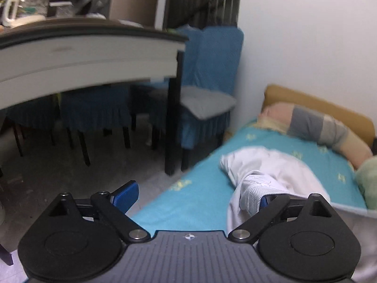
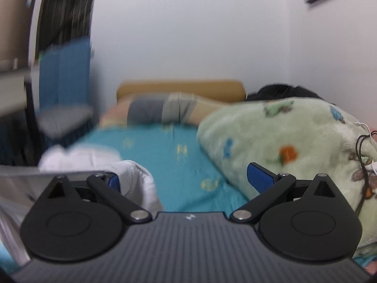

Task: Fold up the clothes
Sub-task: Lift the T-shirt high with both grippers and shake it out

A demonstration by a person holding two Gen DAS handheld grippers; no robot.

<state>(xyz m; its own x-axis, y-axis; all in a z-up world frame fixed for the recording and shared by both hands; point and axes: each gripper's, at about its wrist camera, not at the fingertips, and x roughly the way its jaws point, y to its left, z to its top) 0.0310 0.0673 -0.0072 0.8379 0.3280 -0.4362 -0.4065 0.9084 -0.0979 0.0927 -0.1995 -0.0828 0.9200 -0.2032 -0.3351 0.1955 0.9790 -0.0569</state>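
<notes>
Both grippers, left (image 1: 195, 198) and right (image 2: 186, 179), spread apart beside the rumpled white garment (image 1: 271, 172) on the bed (image 1: 200, 188); risk: 1 finger snags the cloth, bunching it.

Two identical handheld tools are seen from their own cameras. The left gripper (image 1: 196, 197) and right gripper (image 2: 183, 180) are each built on a ribbed dark-grey body stamped with a small round emblem. Black teardrop-shaped plates, black link arms pinned by silver screws, and blue finger pads (image 2: 260, 176) are fitted to both.
</notes>
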